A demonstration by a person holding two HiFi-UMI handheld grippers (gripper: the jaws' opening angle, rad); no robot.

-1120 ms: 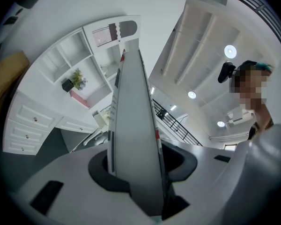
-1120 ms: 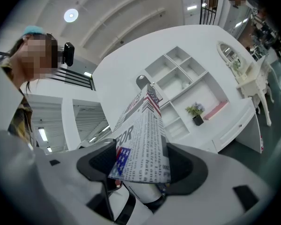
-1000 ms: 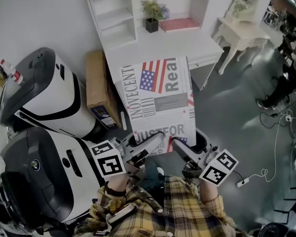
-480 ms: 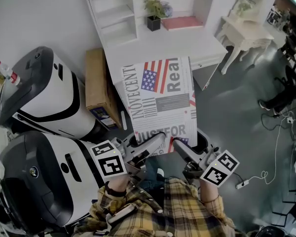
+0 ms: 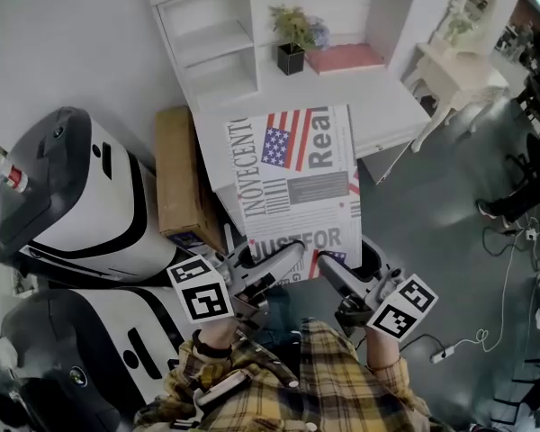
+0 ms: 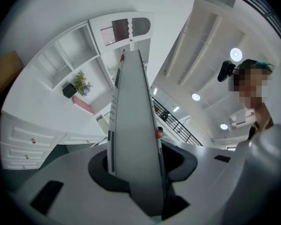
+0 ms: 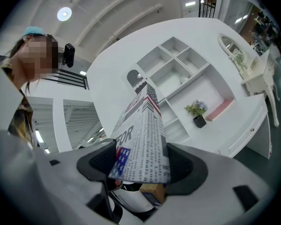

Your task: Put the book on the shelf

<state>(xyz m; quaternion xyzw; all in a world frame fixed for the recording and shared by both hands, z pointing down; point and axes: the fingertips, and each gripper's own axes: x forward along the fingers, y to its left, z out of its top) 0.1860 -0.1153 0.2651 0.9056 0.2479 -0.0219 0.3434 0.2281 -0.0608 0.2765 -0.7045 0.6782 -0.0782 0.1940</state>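
The book (image 5: 299, 183) has a newsprint cover with a flag and large letters. It is held flat in the air in front of the white shelf unit (image 5: 225, 43). My left gripper (image 5: 279, 261) is shut on its near left edge, and my right gripper (image 5: 328, 268) is shut on its near right edge. In the left gripper view the book (image 6: 133, 125) runs edge-on between the jaws. In the right gripper view the printed cover (image 7: 143, 144) fills the gap between the jaws. The shelf unit (image 7: 178, 74) lies ahead, with empty cubbies.
A small potted plant (image 5: 292, 39) and a flat pink book (image 5: 344, 58) sit on the white desk (image 5: 378, 97) under the shelves. A cardboard box (image 5: 180, 174) stands left of the desk. Large white and black machines (image 5: 81, 196) are at the left. A white dressing table (image 5: 450, 66) is at the right.
The view has shifted so the shelf unit and desk sit lower and more to the right. The book stays in both grippers, a little closer to the desk.
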